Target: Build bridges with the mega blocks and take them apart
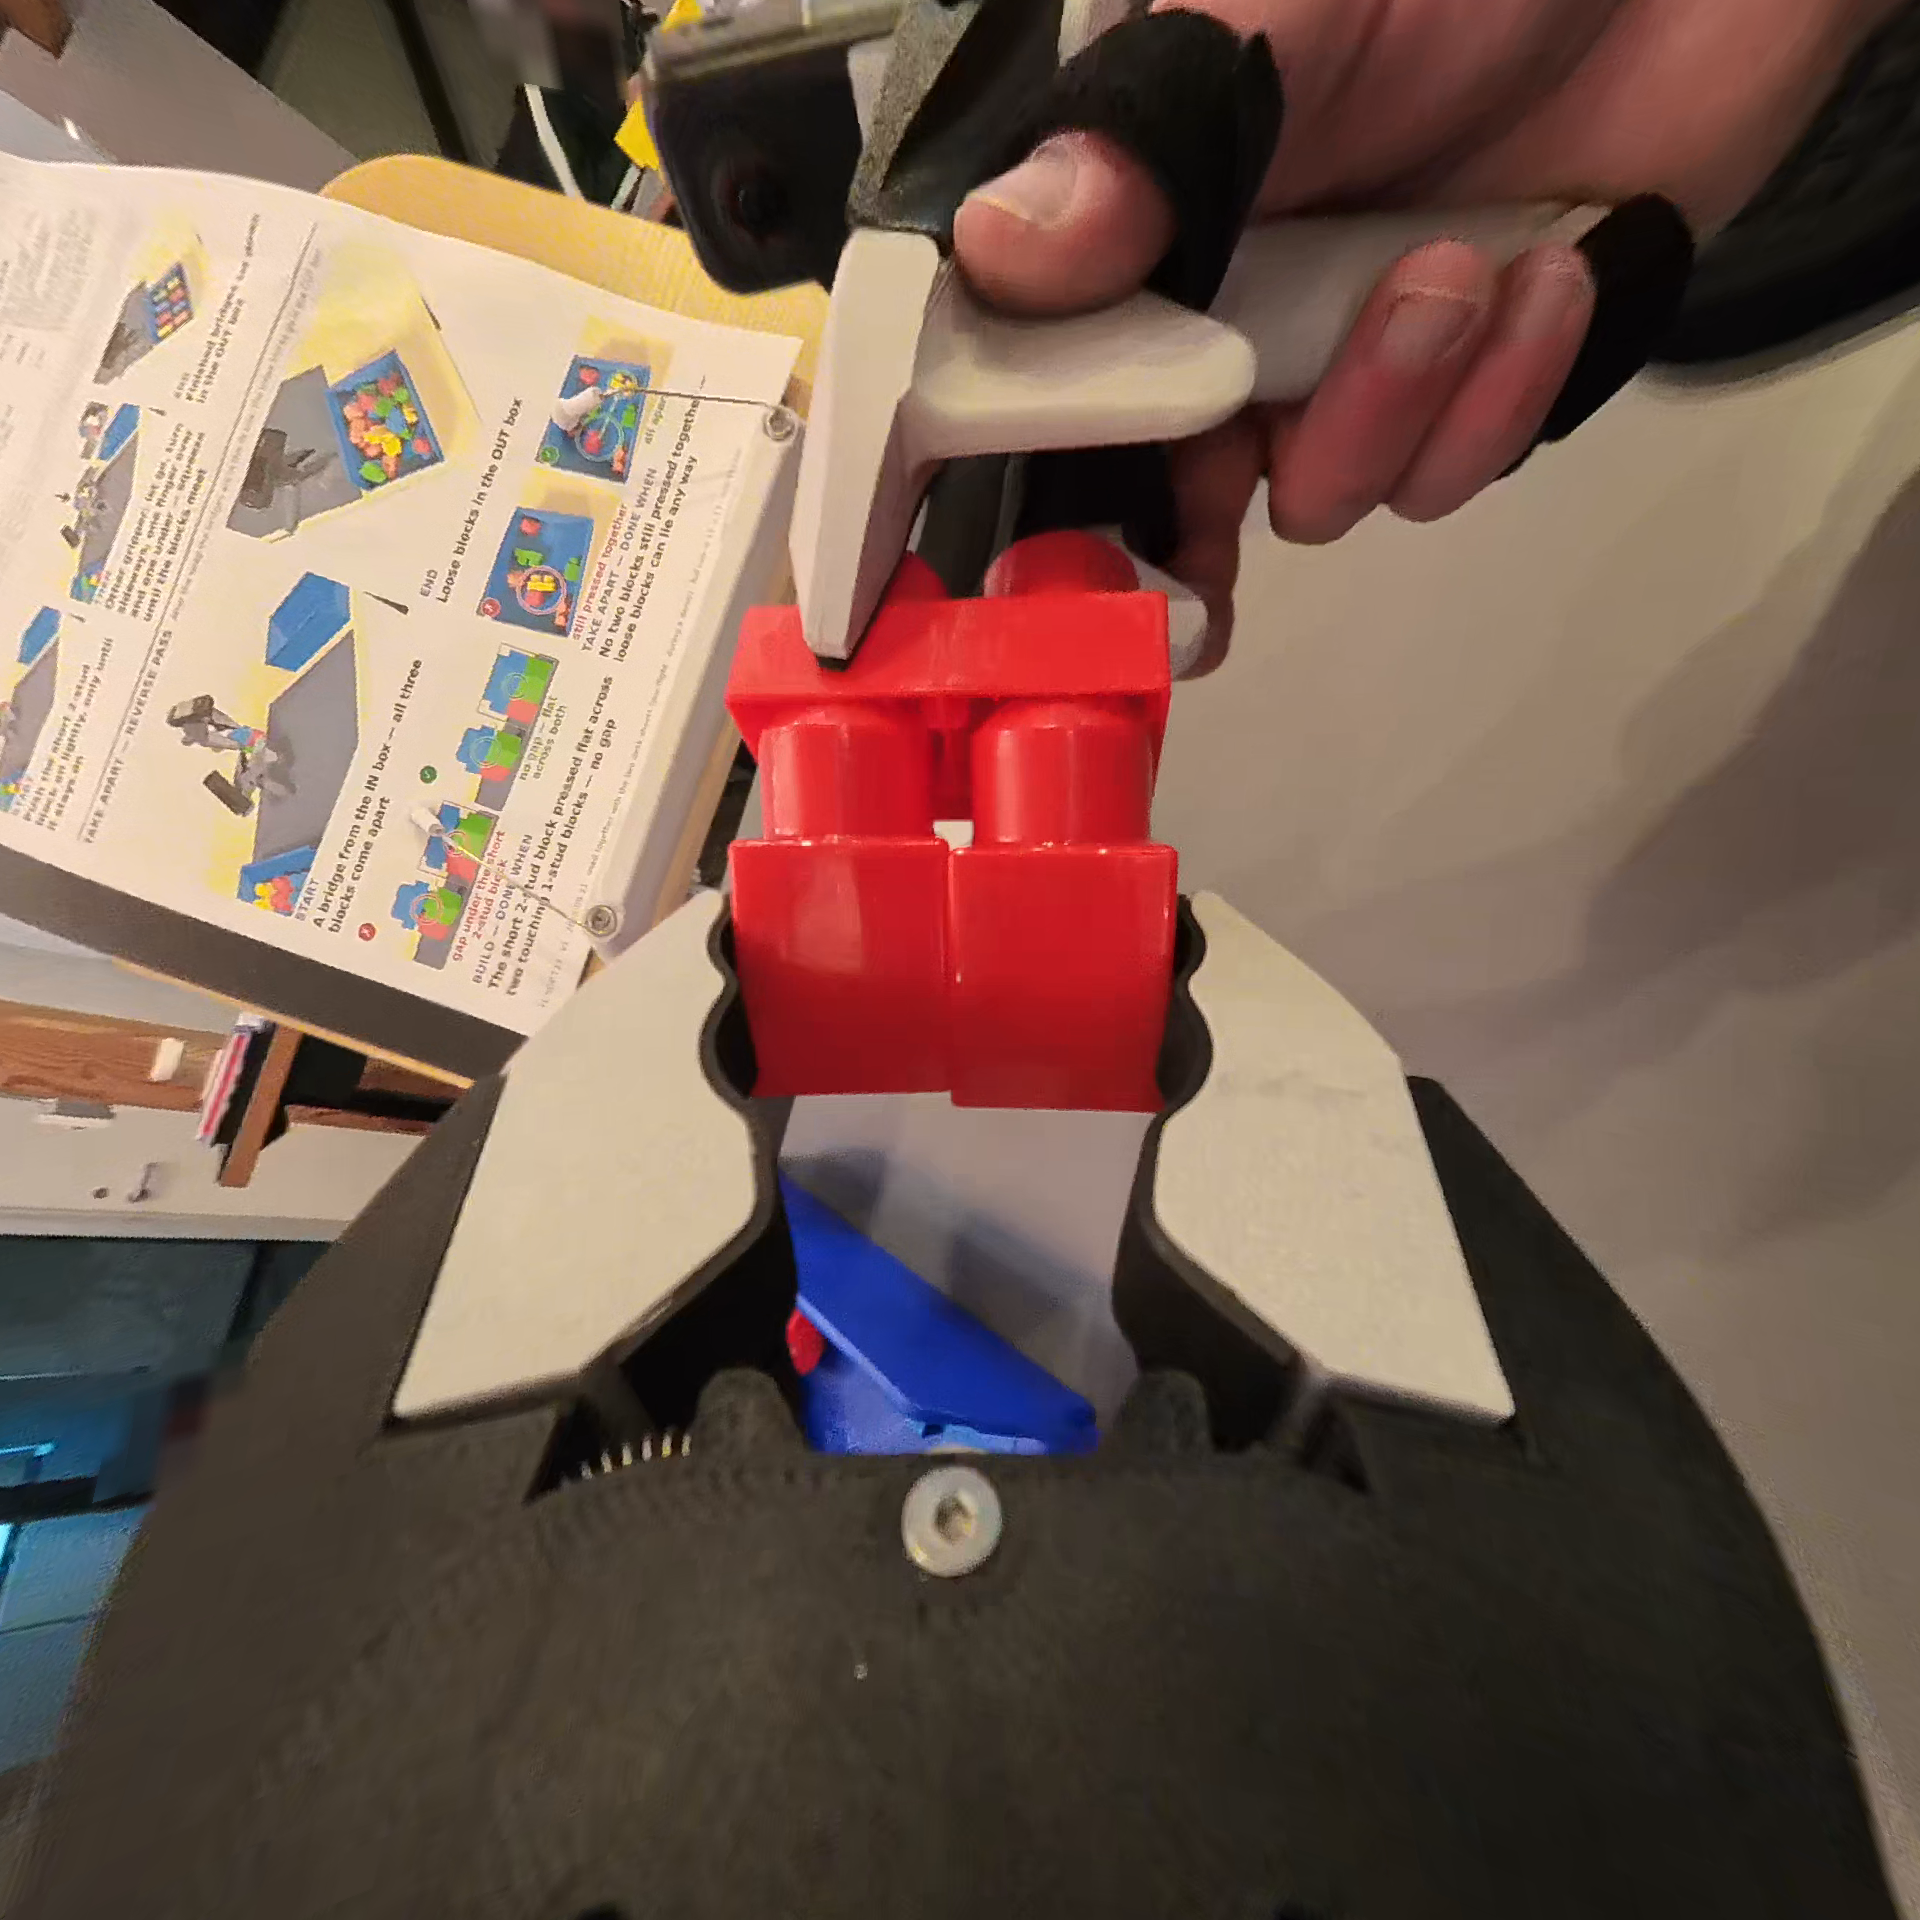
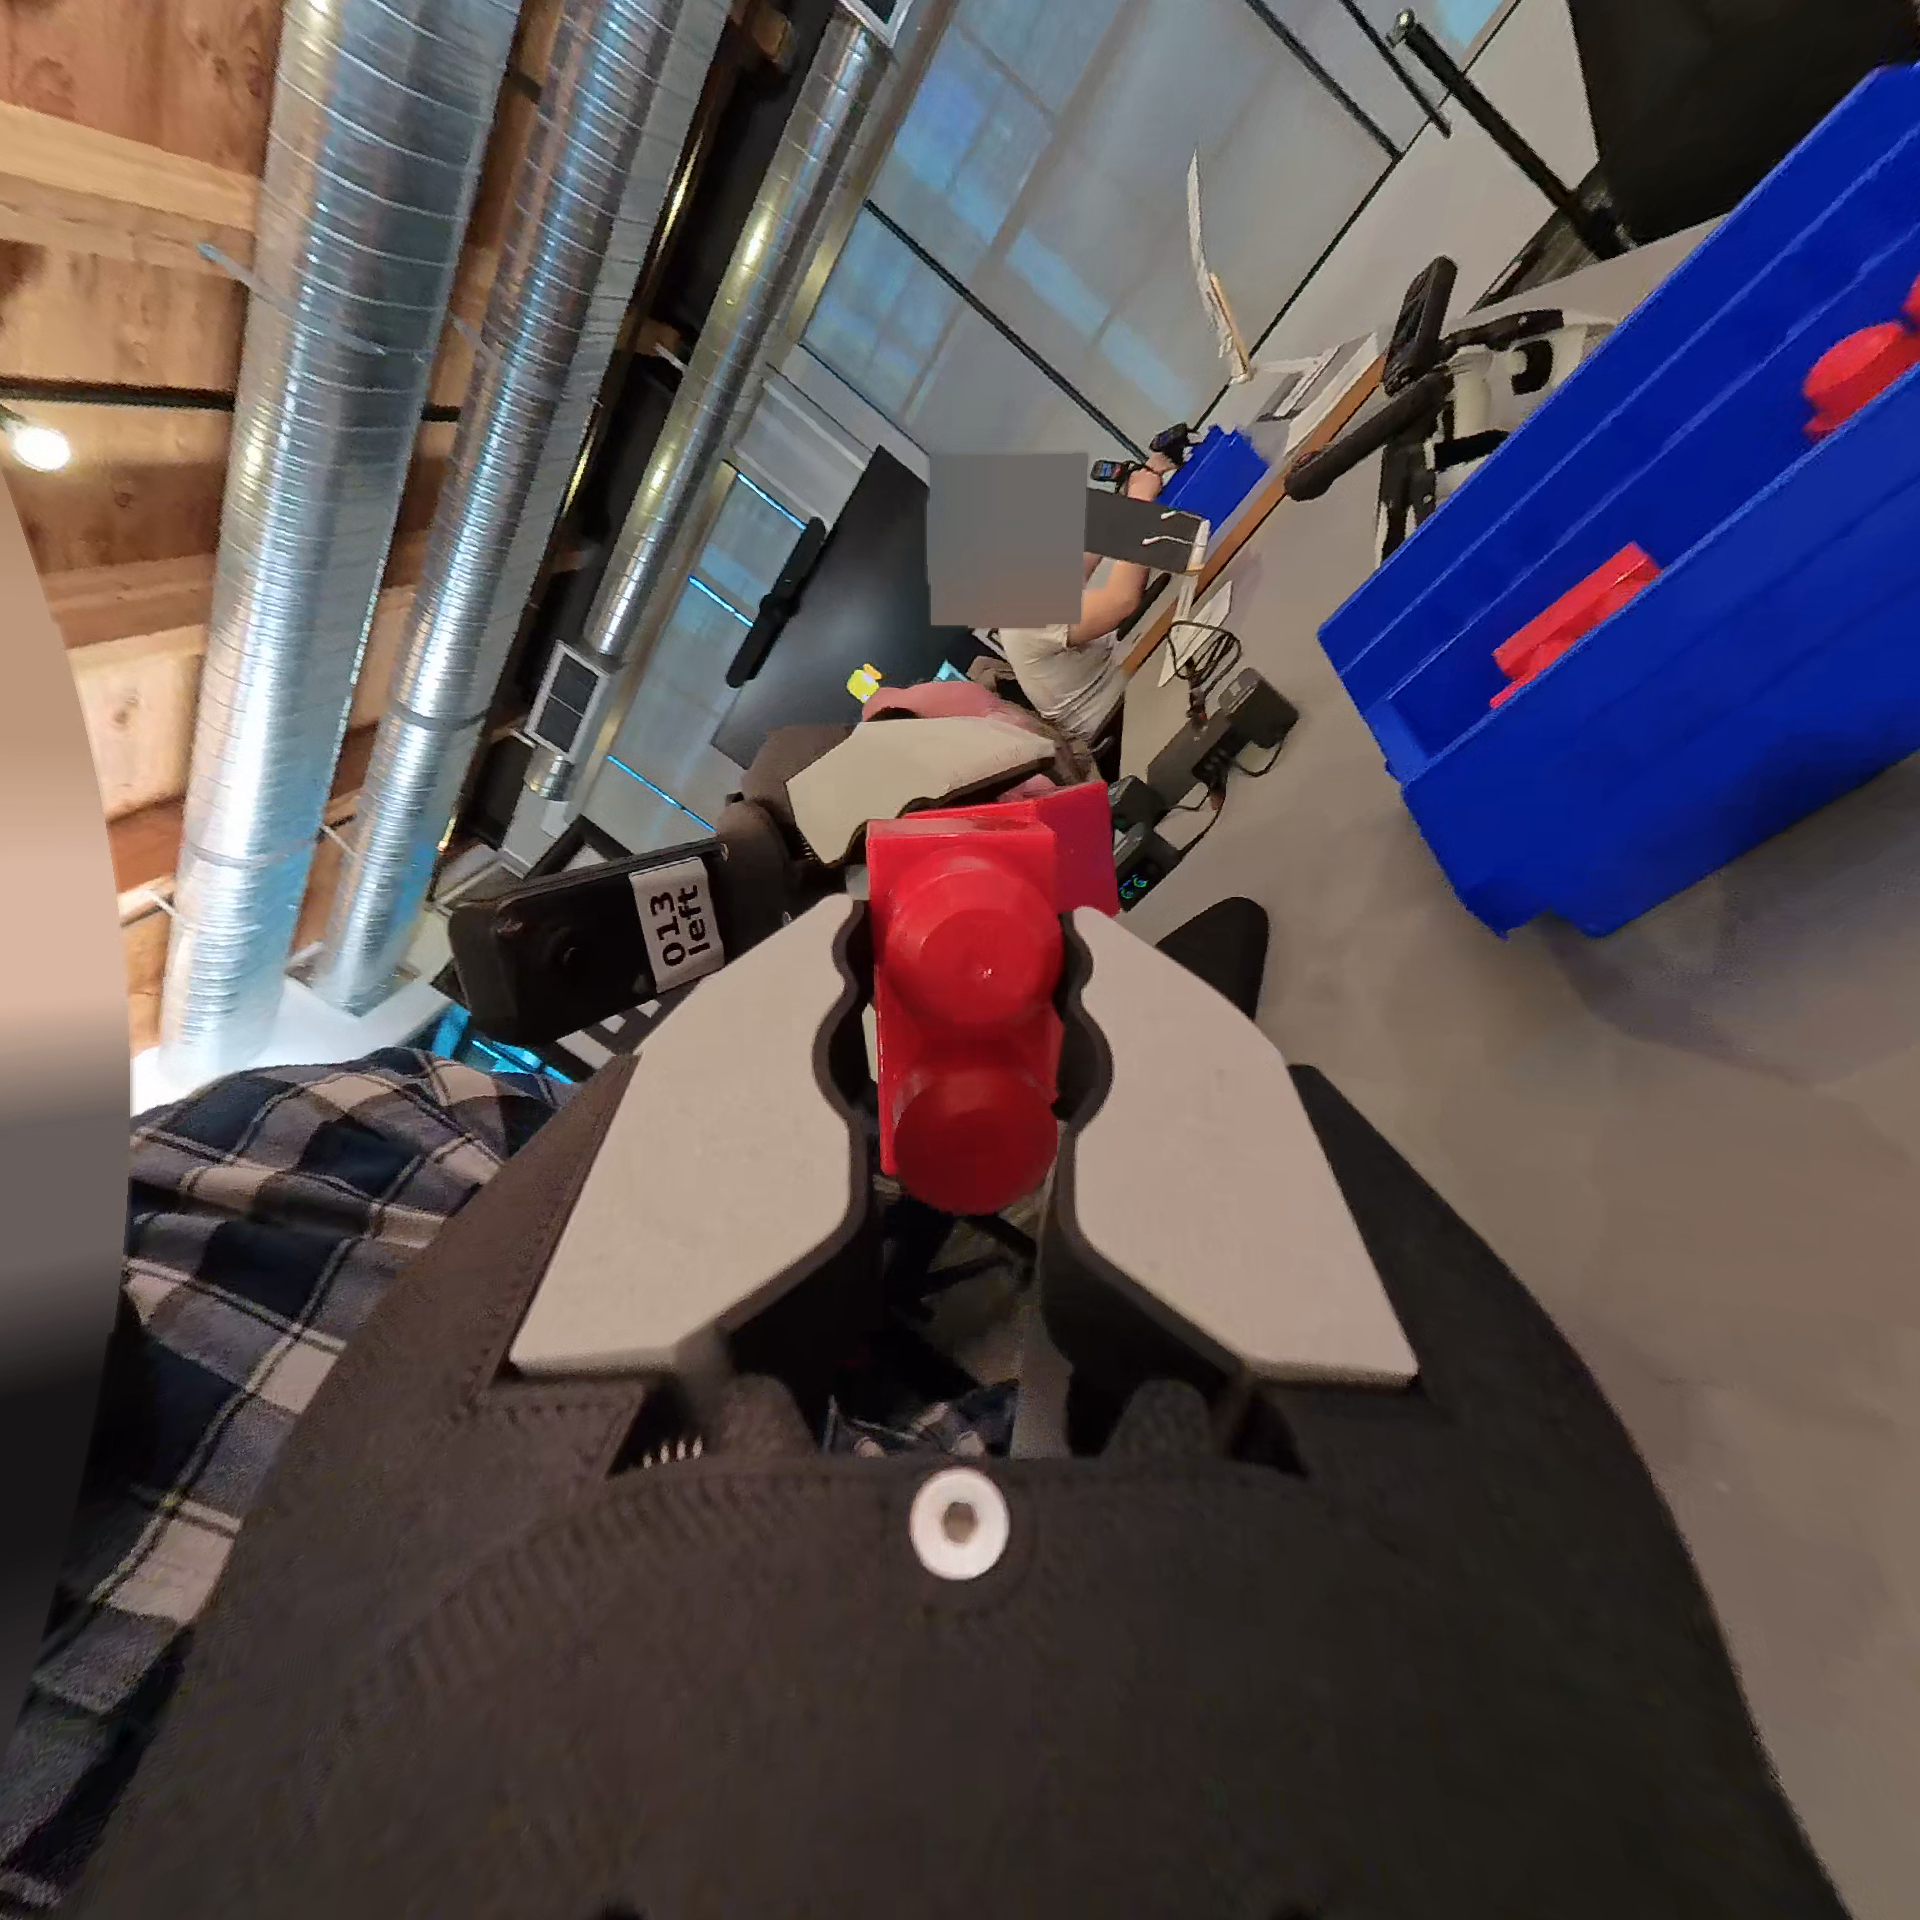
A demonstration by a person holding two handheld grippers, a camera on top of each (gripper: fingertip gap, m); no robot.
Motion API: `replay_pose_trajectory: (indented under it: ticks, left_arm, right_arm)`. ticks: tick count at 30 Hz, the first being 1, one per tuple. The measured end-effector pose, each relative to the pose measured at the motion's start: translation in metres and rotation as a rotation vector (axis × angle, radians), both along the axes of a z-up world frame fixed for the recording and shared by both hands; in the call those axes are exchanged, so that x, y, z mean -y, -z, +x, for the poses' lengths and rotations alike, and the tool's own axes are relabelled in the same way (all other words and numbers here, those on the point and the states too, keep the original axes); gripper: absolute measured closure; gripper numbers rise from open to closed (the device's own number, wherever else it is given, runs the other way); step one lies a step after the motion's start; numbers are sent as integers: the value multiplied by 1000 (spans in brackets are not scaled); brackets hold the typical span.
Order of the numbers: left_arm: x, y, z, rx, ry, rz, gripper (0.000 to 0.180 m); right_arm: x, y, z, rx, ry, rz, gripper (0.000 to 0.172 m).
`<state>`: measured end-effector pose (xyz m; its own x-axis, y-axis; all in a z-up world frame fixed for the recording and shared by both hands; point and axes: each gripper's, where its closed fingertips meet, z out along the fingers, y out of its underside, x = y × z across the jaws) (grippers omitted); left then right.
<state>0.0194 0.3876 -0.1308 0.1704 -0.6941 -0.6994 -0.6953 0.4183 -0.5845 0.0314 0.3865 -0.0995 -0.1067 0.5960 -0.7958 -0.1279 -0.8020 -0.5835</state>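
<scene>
My left gripper [image 1: 956, 977] is shut on two red one-stud blocks [image 1: 842, 966], held side by side and touching, with a pad pressed on each outer side. A red two-stud block [image 1: 945, 655] sits over their studs. Most of each stud shows below it, so a gap remains. My right gripper [image 1: 1008, 644] grips that block from above in the left wrist view. In the right wrist view my right gripper [image 2: 966, 997] is shut on the two-stud block [image 2: 966, 987], studs facing the camera. The left gripper [image 2: 935, 769] and one one-stud block [image 2: 1081, 842] show just beyond it.
A blue bin [image 2: 1662, 665] with red blocks [image 2: 1569, 623] stands on the grey table at the right. A blue bin [image 1: 935, 1340] also shows under the left gripper. An instruction sheet [image 1: 364, 571] stands at the left. A person sits at a far table [image 2: 1070, 644]. The tips of both grippers are at nearly the same place.
</scene>
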Motion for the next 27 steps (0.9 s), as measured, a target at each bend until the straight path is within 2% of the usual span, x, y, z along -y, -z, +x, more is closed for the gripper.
replay_pose_trajectory:
  ticks: [11, 21, 27]
  left_arm:
    - [-14, -3, -2, -147, -96, 107, 105]
    - [-15, -7, 4, -183, -88, 135, 105]
    - [-17, -12, 5, -171, -97, 135, 105]
  right_arm:
    - [-10, -1, -2, 125, 135, 151, 138]
    - [-15, 0, -3, 174, 199, 240, 138]
    - [-18, -5, -3, 143, 198, 224, 138]
